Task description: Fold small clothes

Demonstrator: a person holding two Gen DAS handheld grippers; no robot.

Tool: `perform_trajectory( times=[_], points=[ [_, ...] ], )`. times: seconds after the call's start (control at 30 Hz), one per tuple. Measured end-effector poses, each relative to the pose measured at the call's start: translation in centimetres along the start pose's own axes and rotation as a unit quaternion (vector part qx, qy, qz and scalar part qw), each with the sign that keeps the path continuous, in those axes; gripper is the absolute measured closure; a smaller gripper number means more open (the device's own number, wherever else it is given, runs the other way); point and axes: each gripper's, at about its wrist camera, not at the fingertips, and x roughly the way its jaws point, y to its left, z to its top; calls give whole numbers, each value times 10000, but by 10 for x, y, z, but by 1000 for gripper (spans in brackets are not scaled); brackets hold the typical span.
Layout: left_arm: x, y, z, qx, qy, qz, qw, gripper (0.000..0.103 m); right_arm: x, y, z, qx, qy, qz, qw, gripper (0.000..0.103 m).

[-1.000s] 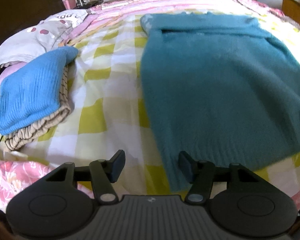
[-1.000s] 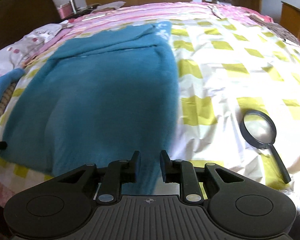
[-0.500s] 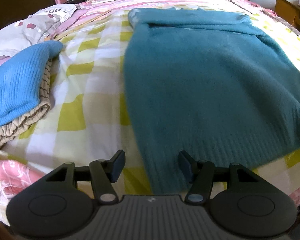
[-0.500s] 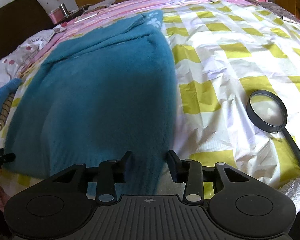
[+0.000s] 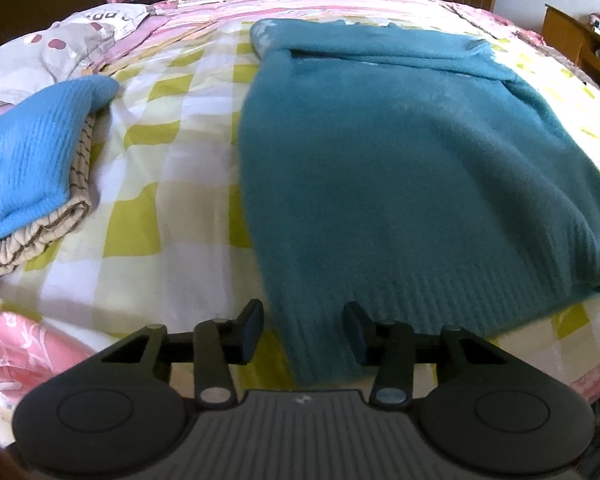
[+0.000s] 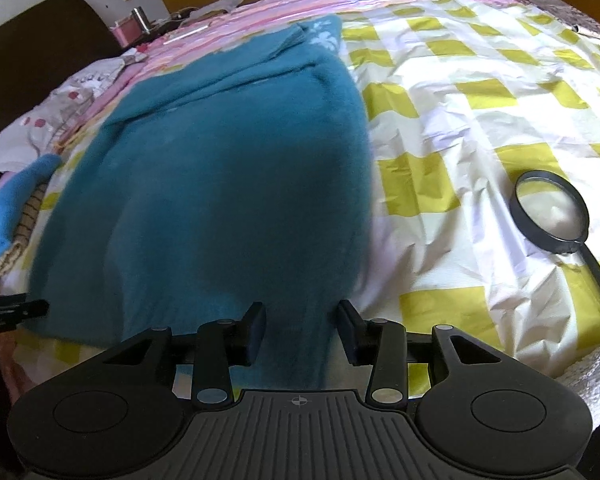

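A teal fuzzy sweater (image 5: 400,168) lies flat on the yellow-checked bedspread (image 5: 172,168), sleeves folded across its top. My left gripper (image 5: 303,330) is open at the sweater's near left hem corner, the ribbed hem lying between the jaws. In the right wrist view the same sweater (image 6: 220,184) fills the left half. My right gripper (image 6: 302,332) is open at the near right hem corner, teal fabric between the jaws. The left gripper's tip (image 6: 16,310) shows at the left edge of that view.
A folded stack, a blue knit (image 5: 24,160) on a beige striped one (image 5: 36,224), sits left of the sweater. A black magnifying glass (image 6: 556,216) lies on the bedspread to the right. Pillows (image 5: 60,48) and a dark headboard are at the far left. A white towel edge (image 6: 592,368) is at the near right.
My right gripper has opened wide from nearly shut. Both grippers have shifted slightly along the sweater's hem; the sweater itself lies as before.
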Motion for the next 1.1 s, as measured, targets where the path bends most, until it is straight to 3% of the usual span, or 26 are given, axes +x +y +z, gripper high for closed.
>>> perform_trajectory(
  times=[0.5, 0.57, 0.7, 0.8, 0.97, 1.1],
  points=[
    [5, -2, 2, -62, 41, 59, 10000, 51, 13, -3, 1, 118, -52, 295, 9995, 64],
    [3, -2, 2, -65, 28, 40, 10000, 53, 12, -1, 1, 104, -51, 335, 9994, 67],
    [0, -2, 1, -90, -61, -51, 9999, 68, 10, 1, 1, 177, -16, 454, 9988, 84],
    [-2, -1, 2, -150, -136, -101, 9997, 74, 6, -1, 2, 285, -72, 505, 9983, 84],
    [3, 4, 3, -367, -84, -127, 9992, 74, 17, -6, 4, 354, 100, 567, 9977, 81],
    [6, 1, 5, -264, -39, -77, 9996, 73, 21, -11, 5, 477, 67, 760, 9959, 81]
  ],
)
